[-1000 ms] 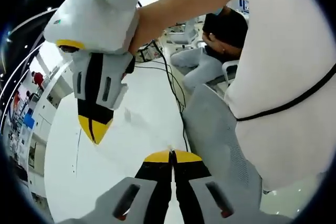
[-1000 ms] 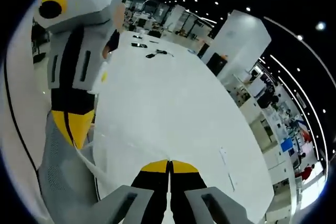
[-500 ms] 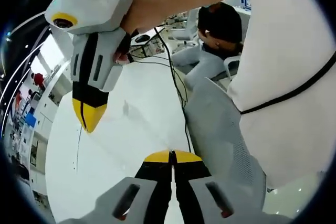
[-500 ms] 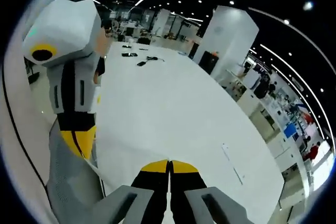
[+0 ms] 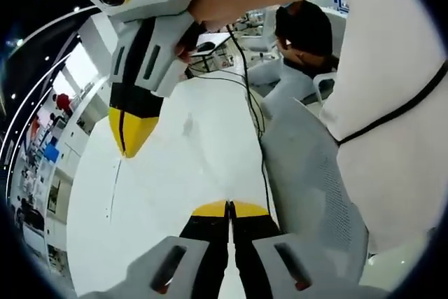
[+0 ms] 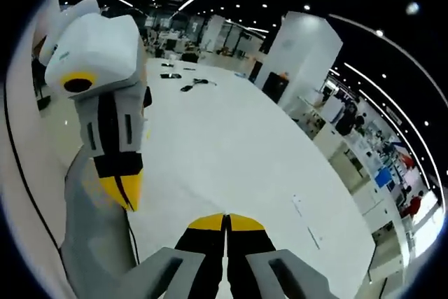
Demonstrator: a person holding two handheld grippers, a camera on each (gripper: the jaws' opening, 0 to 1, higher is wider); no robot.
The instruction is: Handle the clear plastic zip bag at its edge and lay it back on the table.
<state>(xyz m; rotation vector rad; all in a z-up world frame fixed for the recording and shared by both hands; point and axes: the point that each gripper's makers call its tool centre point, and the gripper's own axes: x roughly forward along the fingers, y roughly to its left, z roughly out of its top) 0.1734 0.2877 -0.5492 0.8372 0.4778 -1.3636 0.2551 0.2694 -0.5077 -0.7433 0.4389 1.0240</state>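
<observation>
The clear plastic zip bag (image 5: 175,173) is a nearly invisible film stretched between both grippers above the white table (image 5: 91,243). One thin edge of it drops from the right gripper's tip. My left gripper (image 5: 229,208) has its yellow-tipped jaws shut on the bag's edge. In the left gripper view, my right gripper (image 5: 129,146) comes in from the upper left, held in a hand and shut on the bag. In the right gripper view, the right gripper (image 6: 225,222) is shut with the bag (image 6: 231,180) in front of it. The left gripper (image 6: 126,197) hangs at the left, jaws together.
A grey mesh chair (image 5: 308,173) and a black cable (image 5: 245,96) lie beside the table, and a person (image 5: 301,33) sits beyond them. Small dark items (image 6: 185,83) lie at the table's far end (image 6: 210,117). A white pillar (image 6: 304,47) stands behind.
Both views have shifted with the hands. The two grippers have drawn a little closer together, and each one's tip now sits nearer the middle of the other's view. Both have stayed shut.
</observation>
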